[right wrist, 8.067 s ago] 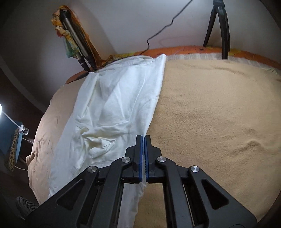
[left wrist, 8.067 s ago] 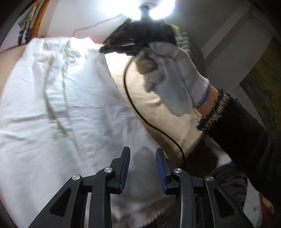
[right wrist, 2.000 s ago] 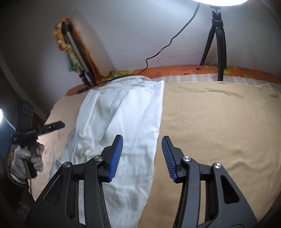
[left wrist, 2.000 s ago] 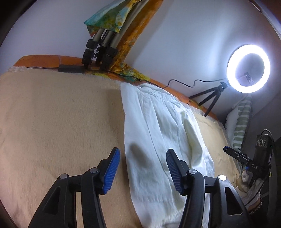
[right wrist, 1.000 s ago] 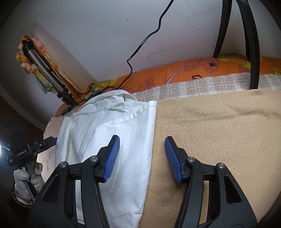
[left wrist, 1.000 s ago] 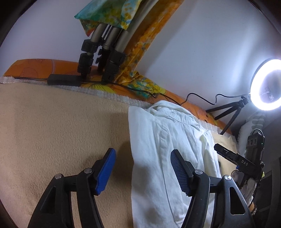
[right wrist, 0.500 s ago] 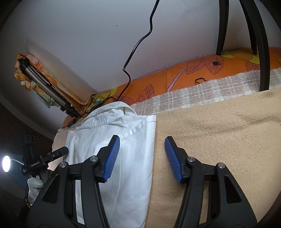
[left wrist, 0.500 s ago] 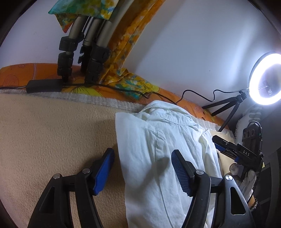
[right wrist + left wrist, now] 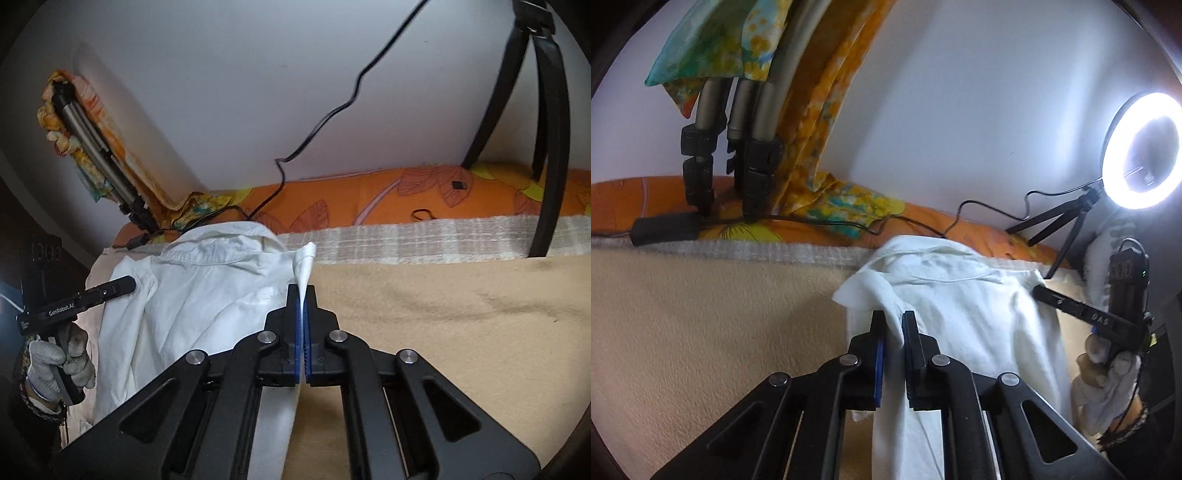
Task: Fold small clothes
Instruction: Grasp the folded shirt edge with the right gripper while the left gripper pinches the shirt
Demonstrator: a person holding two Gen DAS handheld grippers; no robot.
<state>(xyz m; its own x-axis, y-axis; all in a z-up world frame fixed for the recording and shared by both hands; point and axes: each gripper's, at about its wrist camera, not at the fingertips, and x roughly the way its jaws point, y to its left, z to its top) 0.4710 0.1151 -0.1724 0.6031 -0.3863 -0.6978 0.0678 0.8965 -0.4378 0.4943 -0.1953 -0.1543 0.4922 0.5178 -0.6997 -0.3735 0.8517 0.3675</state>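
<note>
A white collared shirt [image 9: 960, 314] lies lengthwise on the beige blanket [image 9: 701, 332], collar toward the wall. My left gripper [image 9: 893, 317] is closing its jaws on the shirt's left shoulder edge, and the pads pinch a bunched fold. In the right wrist view the shirt [image 9: 207, 295] has its right shoulder corner standing up between the pads of my right gripper [image 9: 302, 291], whose jaws are closing tight on it. Each view shows the other gripper from the side, held by a gloved hand [image 9: 59, 362] at the shirt's opposite edge.
Along the wall runs an orange floral sheet [image 9: 369, 206] with a black cable [image 9: 325, 110] over it. Tripod legs [image 9: 753, 155] wrapped in patterned cloth stand at the bed's far left. A lit ring light [image 9: 1145, 151] on a small tripod stands at the far right.
Both grippers stood open around the shirt's shoulder edges half a second ago. Now both have closed on the cloth, and the shoulder corners are bunched and raised.
</note>
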